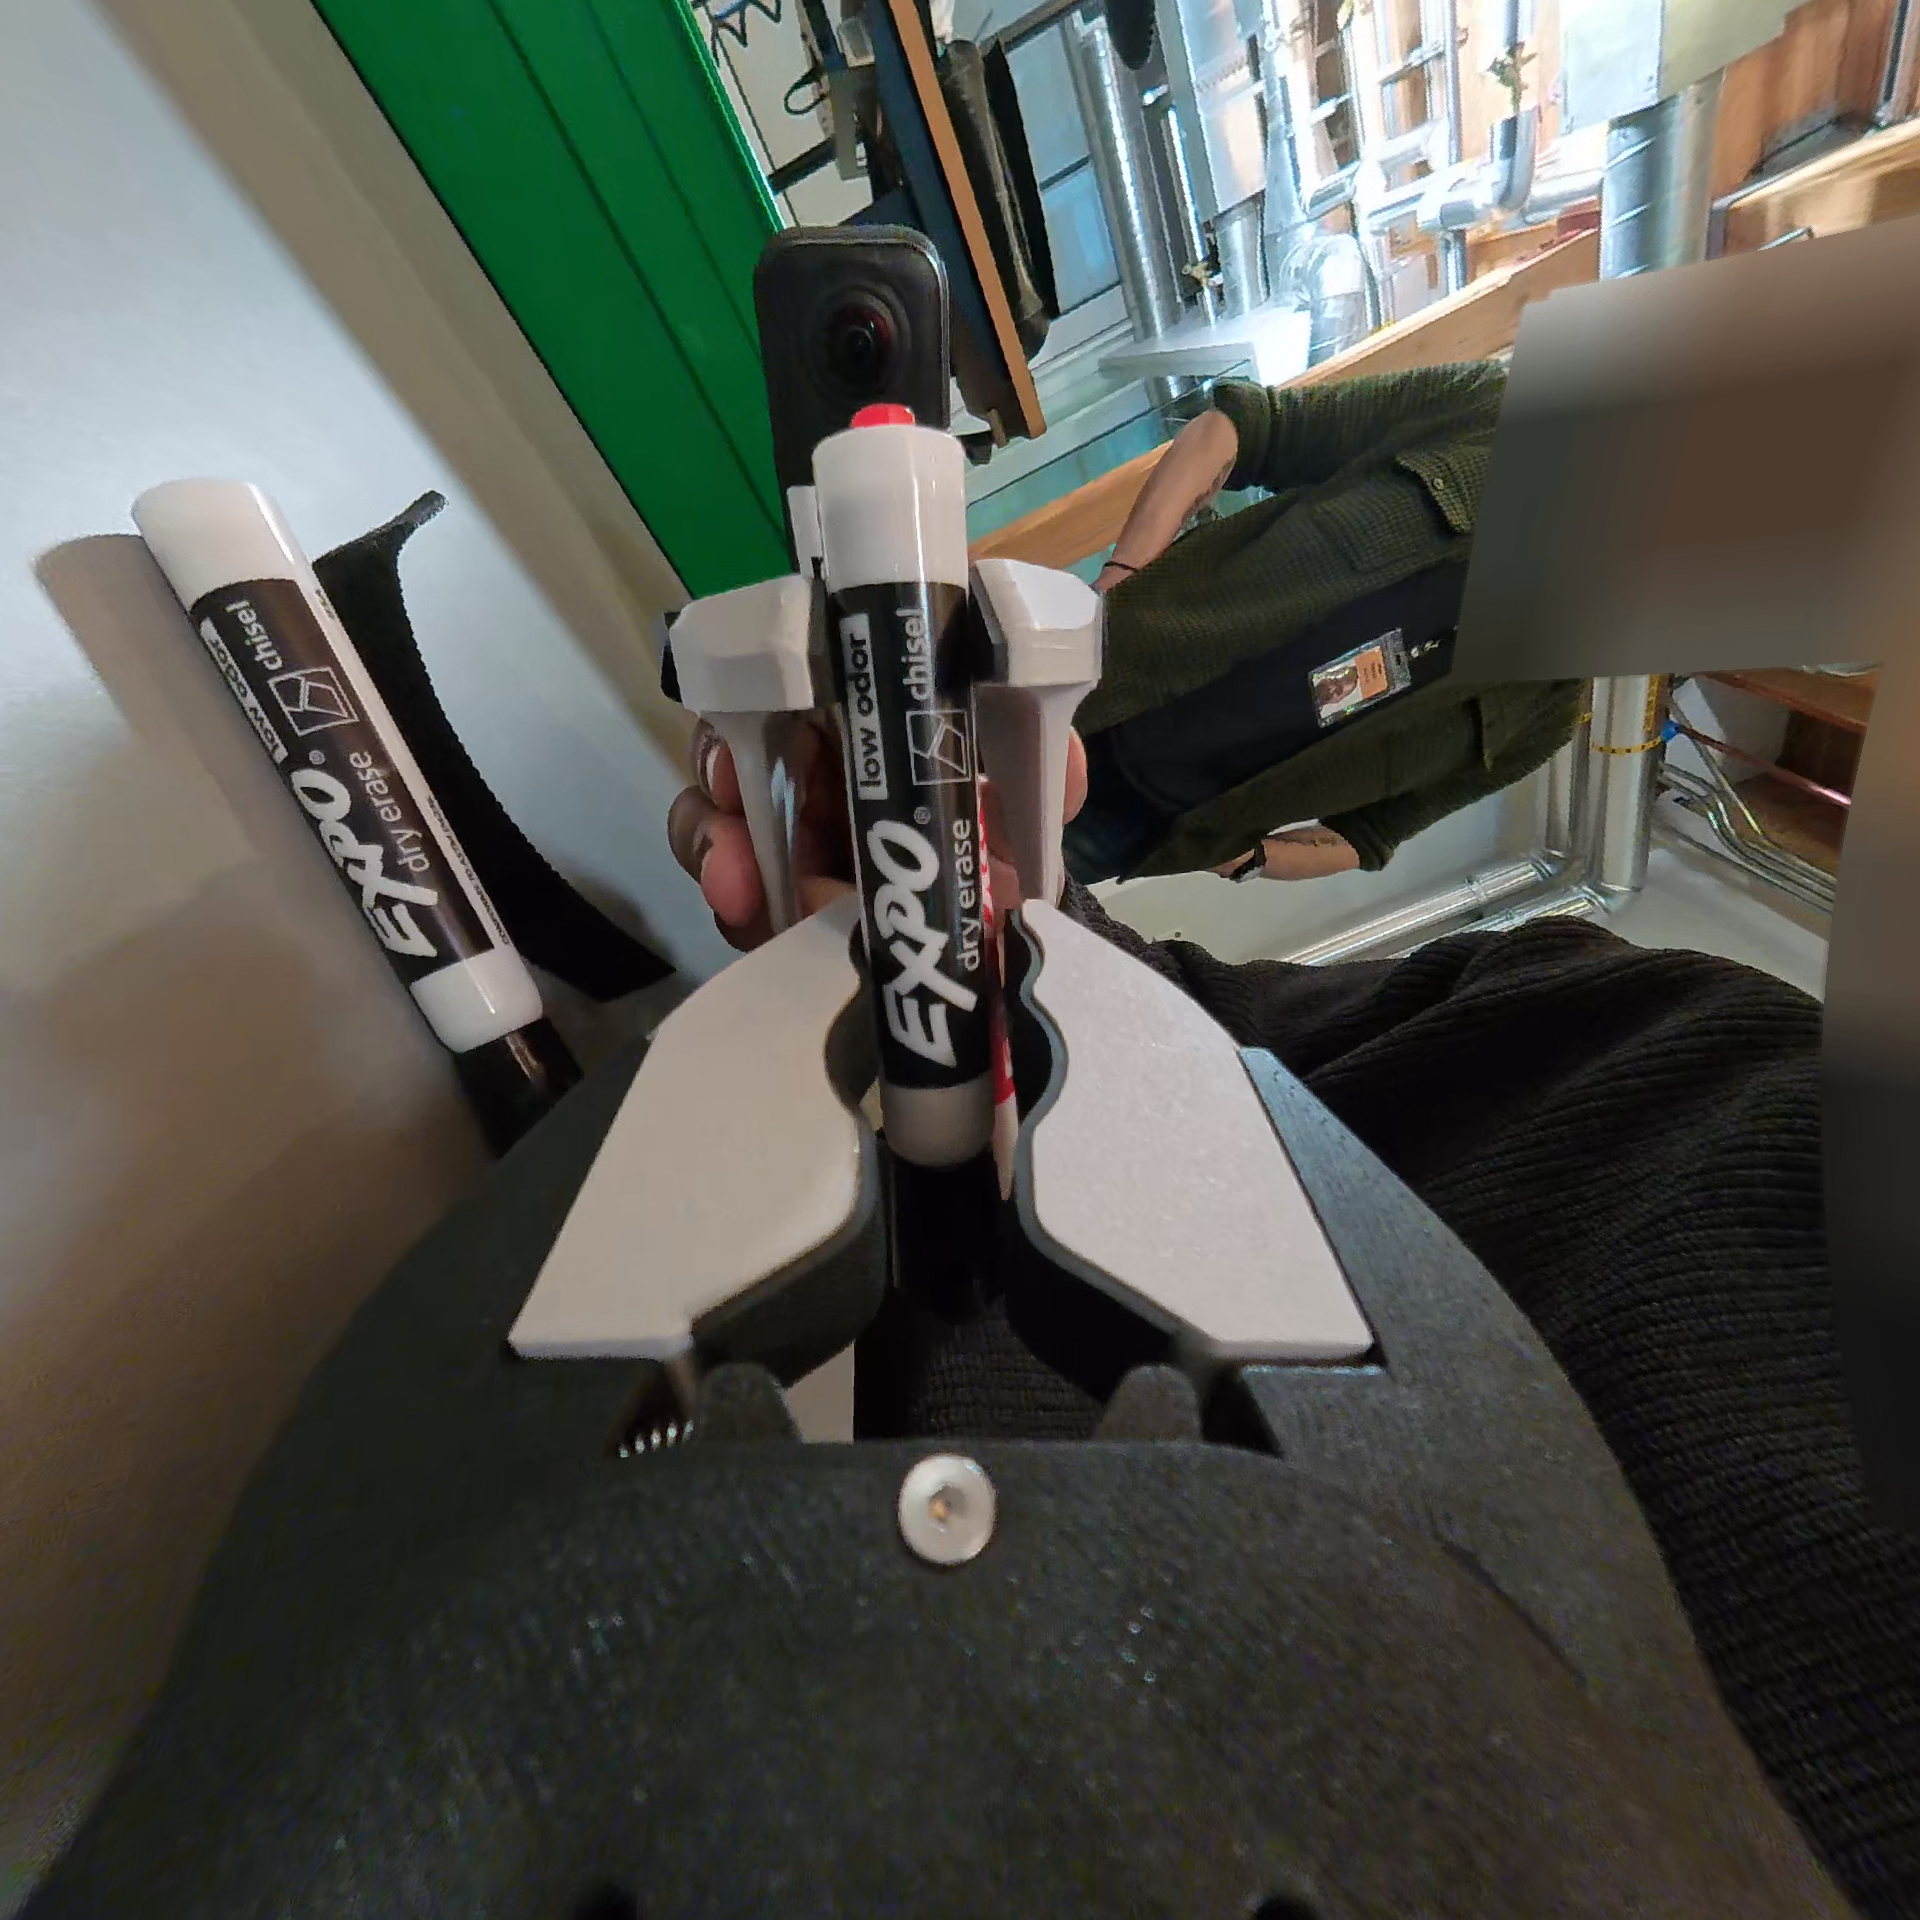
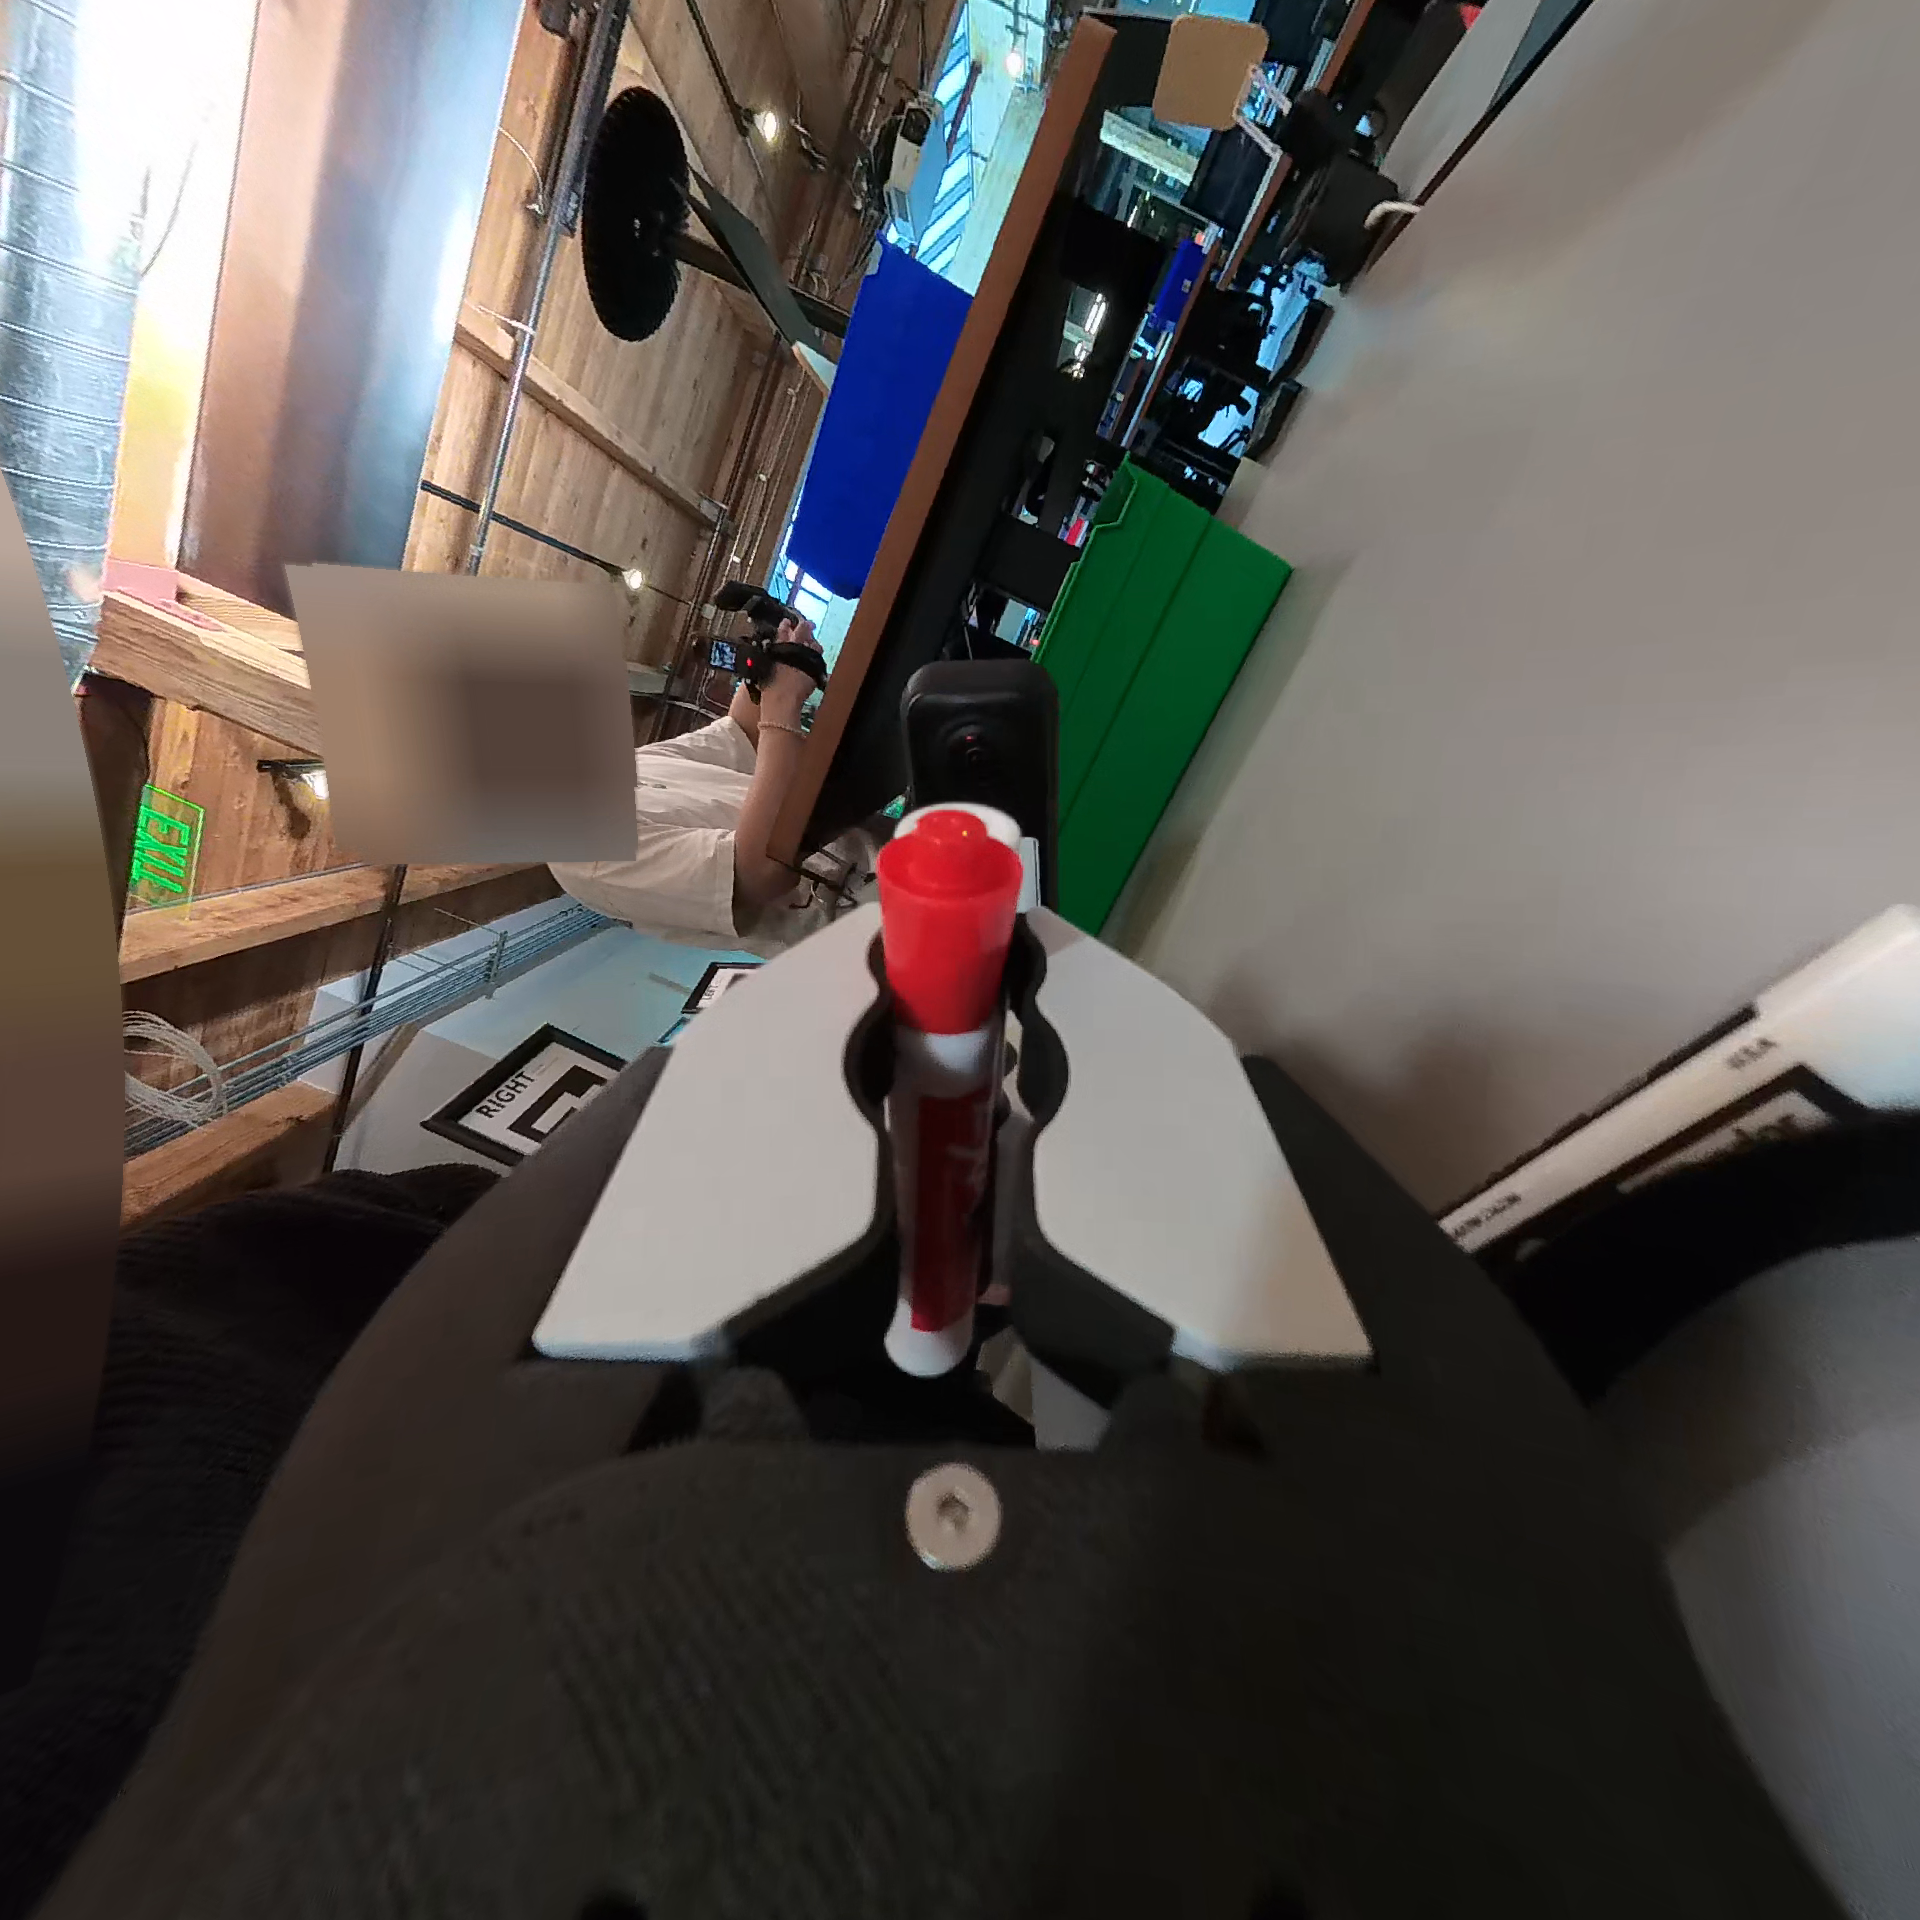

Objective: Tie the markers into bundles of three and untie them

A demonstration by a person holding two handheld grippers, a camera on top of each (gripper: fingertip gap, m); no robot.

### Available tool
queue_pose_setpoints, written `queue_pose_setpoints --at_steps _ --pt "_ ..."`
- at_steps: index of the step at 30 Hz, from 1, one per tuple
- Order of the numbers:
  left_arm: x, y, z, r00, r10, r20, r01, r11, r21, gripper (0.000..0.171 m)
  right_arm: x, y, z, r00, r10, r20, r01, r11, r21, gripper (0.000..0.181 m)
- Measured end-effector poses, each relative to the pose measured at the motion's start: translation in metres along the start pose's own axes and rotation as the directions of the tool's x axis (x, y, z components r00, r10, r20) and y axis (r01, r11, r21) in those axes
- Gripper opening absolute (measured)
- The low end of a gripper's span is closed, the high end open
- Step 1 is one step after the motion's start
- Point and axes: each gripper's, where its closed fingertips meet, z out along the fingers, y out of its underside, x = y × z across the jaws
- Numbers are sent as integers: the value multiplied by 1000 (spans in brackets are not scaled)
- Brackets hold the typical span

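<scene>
In the left wrist view my left gripper [image 1: 940, 935] is shut on a black marker [image 1: 914, 790], with a red marker [image 1: 1003, 1049] pressed beside it. My right gripper [image 1: 883, 634] faces it from the far side and clamps the same pair near their far ends. In the right wrist view my right gripper [image 2: 951, 935] is shut on the red marker [image 2: 945, 1049]; a white marker end [image 2: 997, 826] shows just behind its red cap. A third marker, black [image 1: 343, 769], lies on the white table beside a black strap [image 1: 468, 727]. It also shows in the right wrist view [image 2: 1714, 1091].
The white table [image 1: 156, 1039] runs along the left. A green panel [image 1: 582, 208] stands behind it. A person in a green shirt [image 1: 1351, 582] stands beyond, and another person holds a video camera [image 2: 769, 655]. A dark knit sleeve [image 1: 1558, 1195] is at the right. The gap from one gripper's tips to the other's is roughly 6 cm.
</scene>
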Motion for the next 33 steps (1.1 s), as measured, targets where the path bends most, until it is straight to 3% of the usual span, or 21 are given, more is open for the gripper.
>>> queue_pose_setpoints --at_steps 10,17,24,33 --pt "-6 3 1 999 -37 21 37 999 -12 19 5 2 -1 999 13 -38 -14 1000 -27 19" --pt "-5 -2 -4 997 -78 -14 78 997 9 33 11 -3 -5 998 46 -52 -47 999 -7 19" --pt "-29 -9 -18 986 12 166 -11 1000 -6 41 26 -18 -18 991 14 -137 -11 1000 20 19" --pt "-37 -31 -34 975 7 221 -27 996 90 41 47 -45 -35 974 15 -228 8 995 102 19"
